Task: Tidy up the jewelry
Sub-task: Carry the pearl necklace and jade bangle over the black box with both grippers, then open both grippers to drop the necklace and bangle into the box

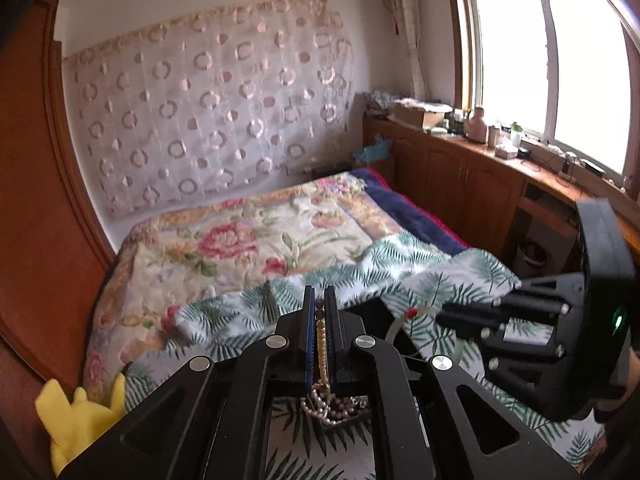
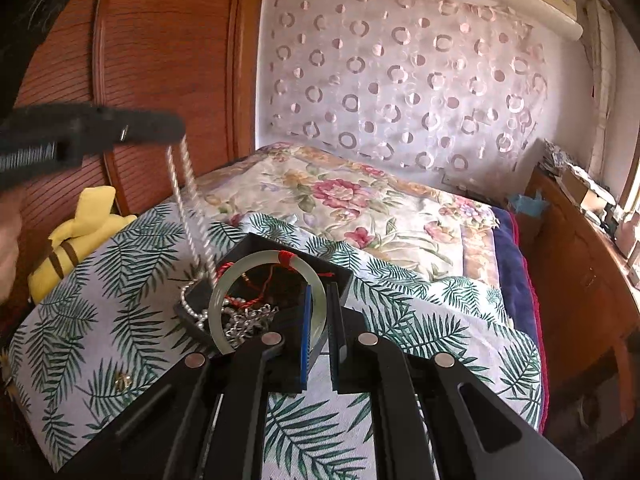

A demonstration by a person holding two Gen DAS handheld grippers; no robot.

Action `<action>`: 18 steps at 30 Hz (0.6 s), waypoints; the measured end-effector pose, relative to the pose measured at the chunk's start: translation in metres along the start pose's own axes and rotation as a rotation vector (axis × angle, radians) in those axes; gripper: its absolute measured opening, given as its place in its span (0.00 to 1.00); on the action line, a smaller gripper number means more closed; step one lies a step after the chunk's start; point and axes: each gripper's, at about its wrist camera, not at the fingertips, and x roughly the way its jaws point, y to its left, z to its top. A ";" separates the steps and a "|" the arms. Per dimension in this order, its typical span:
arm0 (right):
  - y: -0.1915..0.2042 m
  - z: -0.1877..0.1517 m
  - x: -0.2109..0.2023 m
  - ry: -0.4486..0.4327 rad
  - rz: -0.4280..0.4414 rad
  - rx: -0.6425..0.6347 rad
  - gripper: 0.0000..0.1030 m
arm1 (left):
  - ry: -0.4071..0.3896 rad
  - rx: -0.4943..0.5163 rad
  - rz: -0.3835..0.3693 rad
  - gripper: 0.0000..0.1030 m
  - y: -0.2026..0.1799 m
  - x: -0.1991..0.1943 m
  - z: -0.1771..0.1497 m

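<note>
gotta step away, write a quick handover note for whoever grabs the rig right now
Left gripper: shut on the bead necklace, lifted; its strands hang down to the black box on the leaf-print cloth.
Right gripper: shut on the jade bangle, which stands at the box with its far side over the box.
In the box: red cord and a tangle of silver chain; a beaded strand drapes over its left edge.
Done: both pieces gripped.
Left: free the necklace from the tangle, lift the bangle out, sort the rest.

Black left gripper (image 1: 319, 312) – blue pads, silver pivot screws
</note>
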 end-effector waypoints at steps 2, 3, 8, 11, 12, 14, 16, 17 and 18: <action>-0.001 -0.001 0.009 0.013 0.001 0.008 0.08 | 0.017 -0.011 -0.009 0.04 0.002 0.008 -0.007; 0.001 -0.001 0.013 0.019 0.001 0.011 0.08 | 0.022 -0.015 -0.013 0.04 0.002 0.011 -0.010; 0.005 -0.003 0.038 0.051 -0.004 0.021 0.08 | 0.046 -0.016 -0.029 0.04 -0.001 0.020 -0.022; 0.005 -0.002 0.052 0.071 -0.012 0.027 0.08 | 0.055 -0.016 -0.025 0.04 -0.001 0.022 -0.028; 0.005 -0.002 0.056 0.077 -0.015 0.029 0.08 | 0.056 -0.020 -0.026 0.06 0.000 0.021 -0.031; 0.006 -0.002 0.062 0.083 -0.016 0.035 0.09 | 0.049 -0.032 -0.030 0.21 0.003 0.017 -0.039; 0.007 -0.001 0.066 0.086 -0.022 0.034 0.09 | 0.042 -0.031 -0.021 0.35 0.004 0.013 -0.045; 0.008 -0.001 0.067 0.086 -0.023 0.034 0.09 | 0.042 -0.029 -0.018 0.35 0.005 0.012 -0.049; 0.008 -0.001 0.068 0.086 -0.023 0.036 0.09 | 0.044 -0.028 -0.016 0.37 0.006 0.010 -0.055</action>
